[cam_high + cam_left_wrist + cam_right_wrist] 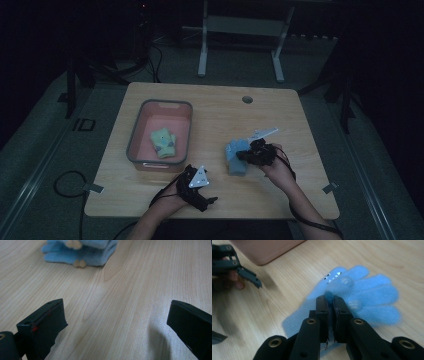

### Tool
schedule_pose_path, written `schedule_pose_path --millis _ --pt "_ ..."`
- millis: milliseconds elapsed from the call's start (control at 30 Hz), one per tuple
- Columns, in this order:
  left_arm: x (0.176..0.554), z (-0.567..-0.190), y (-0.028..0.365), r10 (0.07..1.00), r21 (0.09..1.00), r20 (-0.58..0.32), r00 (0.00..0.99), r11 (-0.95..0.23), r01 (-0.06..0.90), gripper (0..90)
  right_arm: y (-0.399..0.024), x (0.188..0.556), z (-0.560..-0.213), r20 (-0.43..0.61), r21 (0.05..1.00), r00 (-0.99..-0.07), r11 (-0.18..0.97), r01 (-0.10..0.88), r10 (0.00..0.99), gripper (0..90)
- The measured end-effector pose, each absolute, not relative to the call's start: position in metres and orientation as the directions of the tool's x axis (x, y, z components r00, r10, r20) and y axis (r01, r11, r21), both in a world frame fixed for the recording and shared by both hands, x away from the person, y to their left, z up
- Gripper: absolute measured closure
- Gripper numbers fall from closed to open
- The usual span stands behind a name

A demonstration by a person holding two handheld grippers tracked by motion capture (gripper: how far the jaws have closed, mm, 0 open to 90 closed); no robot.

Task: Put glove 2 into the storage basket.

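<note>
Blue glove (364, 295), fuzzy, fingers spread, a small cartoon face with eyes and teeth near the knuckles; lying on the wooden counter (220, 112) to the right of centre, well apart from the bin. Pinched at a fold of its fabric by the right claw (331, 300), jaws drawn nearly together and clamped on that bit of blue fleece. Seen from the high view as a pale blue bundle (236, 156) just left of the right claw (250, 152), with the right hand (277, 167) behind it and a cable trailing along the forearm. In the left gripper view, lying folded or stacked at the top edge (82, 251), with tan spots showing.

Left claw (115, 322) spread wide apart, nothing between the jaws, bare wood grain beneath; low over the near edge of the counter (200, 187), close to the front of the bin, grey three-cornered plate on top. Also visible in the right gripper view, far left (239, 270), fingers wrapped around it.

Pink bin (137, 135) with grey rim on the left half of the counter, holding a yellow-green glove (163, 142). Round cable hole (247, 99) near the far edge. Room around the counter dark.
</note>
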State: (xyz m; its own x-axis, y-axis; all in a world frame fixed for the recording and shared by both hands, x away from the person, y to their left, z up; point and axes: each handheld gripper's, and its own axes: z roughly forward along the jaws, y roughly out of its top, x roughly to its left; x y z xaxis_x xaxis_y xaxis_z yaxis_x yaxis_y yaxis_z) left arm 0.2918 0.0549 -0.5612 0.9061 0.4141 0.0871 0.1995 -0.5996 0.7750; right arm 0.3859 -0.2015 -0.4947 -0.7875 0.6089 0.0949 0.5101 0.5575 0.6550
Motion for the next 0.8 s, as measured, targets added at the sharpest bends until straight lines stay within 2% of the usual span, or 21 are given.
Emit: schedule_pose_path --millis 267,467,800 --pt "0.292 -0.561 0.055 0.414 0.774 0.095 0.905 -0.603 0.195 1.9 -0.200 0.392 -0.514 0.113 0.620 -0.775 0.566 0.544 0.621 83.3" --pt "0.293 -0.560 0.055 0.443 0.773 0.097 0.891 -0.597 0.212 1.9 -0.200 0.395 -0.525 0.106 0.604 -0.772 0.576 0.551 0.627 79.5" --pt "0.288 -0.552 0.046 0.450 0.775 0.126 0.884 -0.601 0.196 1.9 -0.205 0.397 -0.527 0.105 0.591 -0.786 0.597 0.542 0.609 75.6"
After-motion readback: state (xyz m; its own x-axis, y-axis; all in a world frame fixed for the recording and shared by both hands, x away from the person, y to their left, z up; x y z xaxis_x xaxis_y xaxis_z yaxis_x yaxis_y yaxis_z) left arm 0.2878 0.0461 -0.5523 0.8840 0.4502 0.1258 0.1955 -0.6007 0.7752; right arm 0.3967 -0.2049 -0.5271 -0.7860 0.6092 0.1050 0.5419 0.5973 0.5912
